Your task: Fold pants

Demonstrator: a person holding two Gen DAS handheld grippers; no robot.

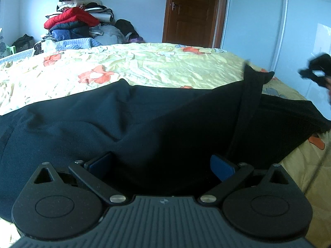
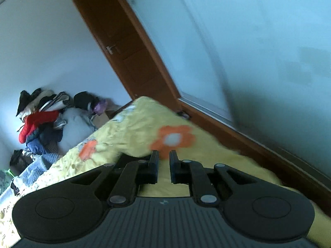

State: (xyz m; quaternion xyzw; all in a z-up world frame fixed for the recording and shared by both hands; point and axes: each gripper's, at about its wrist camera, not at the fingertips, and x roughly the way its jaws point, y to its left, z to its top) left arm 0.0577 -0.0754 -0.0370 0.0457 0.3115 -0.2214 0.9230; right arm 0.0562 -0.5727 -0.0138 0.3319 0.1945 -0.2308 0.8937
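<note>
Dark pants (image 1: 144, 119) fill the wide left claw (image 1: 163, 165); right claw (image 2: 163, 166) narrow, empty.

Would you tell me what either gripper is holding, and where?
Nothing: the left gripper sits open against the black pants; the right gripper is nearly closed on air.

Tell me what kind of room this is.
Most likely a home bedroom. A bed with a yellow floral sheet fills the view, dark pants lie spread on it, a heap of clothes sits against the far wall, and a wooden door stands beyond.
</note>
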